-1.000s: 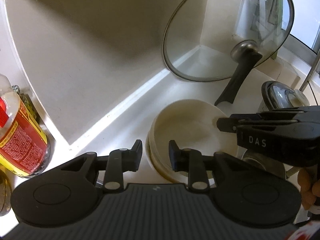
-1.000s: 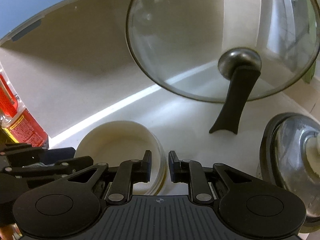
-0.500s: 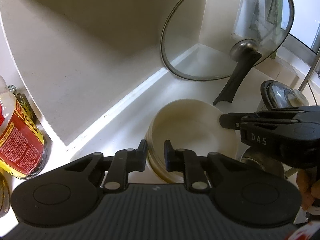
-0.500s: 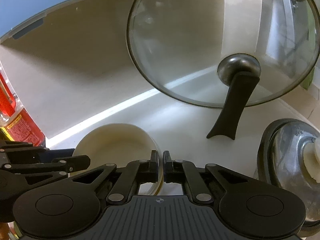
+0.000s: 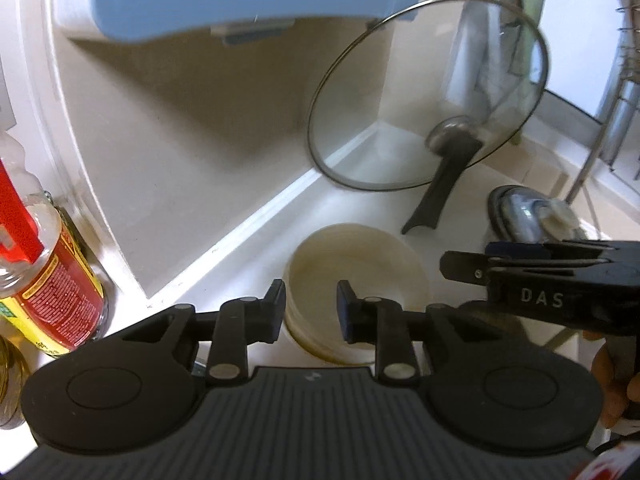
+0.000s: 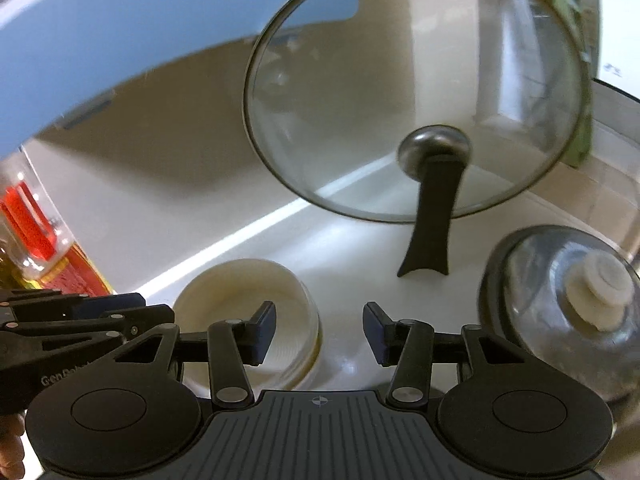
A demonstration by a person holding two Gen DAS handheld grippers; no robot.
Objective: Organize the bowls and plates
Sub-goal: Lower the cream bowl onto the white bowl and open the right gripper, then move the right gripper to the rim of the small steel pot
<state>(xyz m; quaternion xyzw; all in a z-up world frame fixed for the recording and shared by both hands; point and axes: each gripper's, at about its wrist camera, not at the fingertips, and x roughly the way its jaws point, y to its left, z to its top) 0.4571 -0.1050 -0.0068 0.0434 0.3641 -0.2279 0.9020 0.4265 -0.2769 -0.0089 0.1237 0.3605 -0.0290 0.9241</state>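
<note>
Left wrist view: the stack of cream bowls [image 5: 356, 276] sits on the white surface [image 5: 256, 240] near the corner of the walls, and the left claw [image 5: 310, 310] hangs above its near rim at about 6 o'clock. Its jaws are opening; the rim shows in the gap, but neither pad presses on it, so nothing is held. The right claw [image 5: 460, 266] comes in from 3 o'clock, just off the stack's right edge.

In the right wrist view the stack [image 6: 248, 312] lies at 9 o'clock of the right claw [image 6: 320, 330], partly behind its left finger [image 6: 262, 330]. These jaws are opening too and stand well apart over bare surface, gripping nothing.

The main risk, as I judge it, is the stack itself: a pad catching one rim could tilt or slide the upper bowls and skew the pile. Beyond it, at 1 o'clock, a glass lid [image 5: 428, 92] leans on its black handle against the wall; a nudge could tip it onto the bowls. A small metal lid [image 6: 568, 292] lies close at 3 o'clock, and an oil bottle [image 5: 52, 272] stands at 9 o'clock, so wide swings either way could knock something.
</note>
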